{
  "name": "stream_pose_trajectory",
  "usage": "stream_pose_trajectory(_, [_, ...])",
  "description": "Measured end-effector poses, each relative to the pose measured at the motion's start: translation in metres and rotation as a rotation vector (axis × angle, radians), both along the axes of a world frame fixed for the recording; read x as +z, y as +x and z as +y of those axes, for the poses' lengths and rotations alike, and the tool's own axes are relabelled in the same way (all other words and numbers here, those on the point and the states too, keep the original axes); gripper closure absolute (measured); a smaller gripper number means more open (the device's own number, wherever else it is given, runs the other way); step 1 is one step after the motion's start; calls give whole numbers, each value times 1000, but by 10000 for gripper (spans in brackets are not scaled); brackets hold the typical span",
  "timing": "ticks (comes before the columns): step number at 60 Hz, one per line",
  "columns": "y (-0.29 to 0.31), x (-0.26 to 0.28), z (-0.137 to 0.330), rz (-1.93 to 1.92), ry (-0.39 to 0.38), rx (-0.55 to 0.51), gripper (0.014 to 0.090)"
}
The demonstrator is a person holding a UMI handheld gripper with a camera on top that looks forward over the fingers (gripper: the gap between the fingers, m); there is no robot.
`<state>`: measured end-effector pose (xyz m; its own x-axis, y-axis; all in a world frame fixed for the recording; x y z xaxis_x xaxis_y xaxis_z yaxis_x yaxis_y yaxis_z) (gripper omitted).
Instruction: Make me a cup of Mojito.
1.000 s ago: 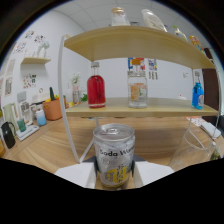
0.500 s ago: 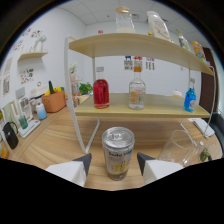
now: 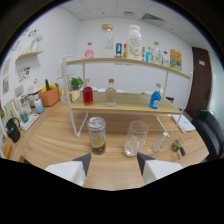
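A silver soda water can (image 3: 97, 135) stands upright on the wooden table (image 3: 55, 142), a short way beyond my fingertips. An empty clear glass (image 3: 135, 138) stands just to the right of the can. My gripper (image 3: 113, 161) is open, with nothing between its pale fingers (image 3: 75, 167), and it sits back from both. On the lower shelf board behind them stand a red bottle (image 3: 88, 95), a clear bottle (image 3: 111, 93) and a blue bottle (image 3: 156, 97).
A two-level wooden shelf (image 3: 125, 62) on white legs spans the table, with jars and boxes on top. An orange pot (image 3: 49, 96) and small items sit at the left. A small bottle (image 3: 160, 142) and a green item (image 3: 176, 146) lie right of the glass.
The can was between my fingers a second ago; now it stands free on the table. My gripper has opened and drawn back and up, bringing the glass into view.
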<state>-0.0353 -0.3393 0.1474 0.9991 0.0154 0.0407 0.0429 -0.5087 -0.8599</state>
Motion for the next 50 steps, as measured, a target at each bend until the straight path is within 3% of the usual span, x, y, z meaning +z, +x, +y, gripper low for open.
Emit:
stream_pose_trajectory(18, [53, 3, -18, -1, -48, -50, 192])
stream_pose_trajectory(50, [80, -3, -21, -15, -78, -6, 193])
